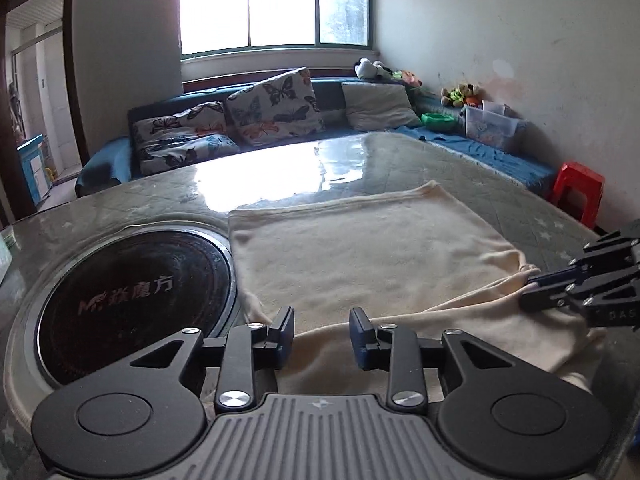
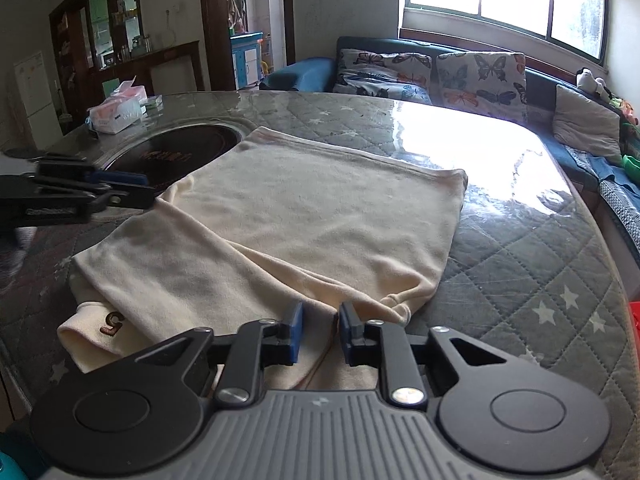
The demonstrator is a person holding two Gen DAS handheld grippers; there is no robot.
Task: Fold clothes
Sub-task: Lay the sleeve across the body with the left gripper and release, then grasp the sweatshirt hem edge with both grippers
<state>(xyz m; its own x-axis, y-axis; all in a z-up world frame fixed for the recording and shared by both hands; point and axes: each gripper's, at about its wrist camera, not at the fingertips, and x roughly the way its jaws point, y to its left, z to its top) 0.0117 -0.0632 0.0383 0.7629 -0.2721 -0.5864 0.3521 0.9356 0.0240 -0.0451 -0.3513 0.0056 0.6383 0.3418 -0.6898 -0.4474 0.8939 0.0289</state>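
Note:
A cream garment (image 1: 360,248) lies partly folded on the quilted table; it also shows in the right wrist view (image 2: 312,208), with a brown "5" mark (image 2: 114,322) on a near fold. My left gripper (image 1: 322,332) is open, its fingers just above the garment's near edge. My right gripper (image 2: 320,330) is open, with its fingers low over the garment's near right edge. In the left wrist view the right gripper (image 1: 532,290) comes in from the right at the garment's corner. In the right wrist view the left gripper (image 2: 140,190) reaches in from the left.
A round black cooktop (image 1: 132,304) is set in the table left of the garment. A tissue pack (image 2: 116,110) sits at the far left of the table. A sofa with butterfly cushions (image 1: 272,108) stands behind. A red stool (image 1: 578,192) stands on the right.

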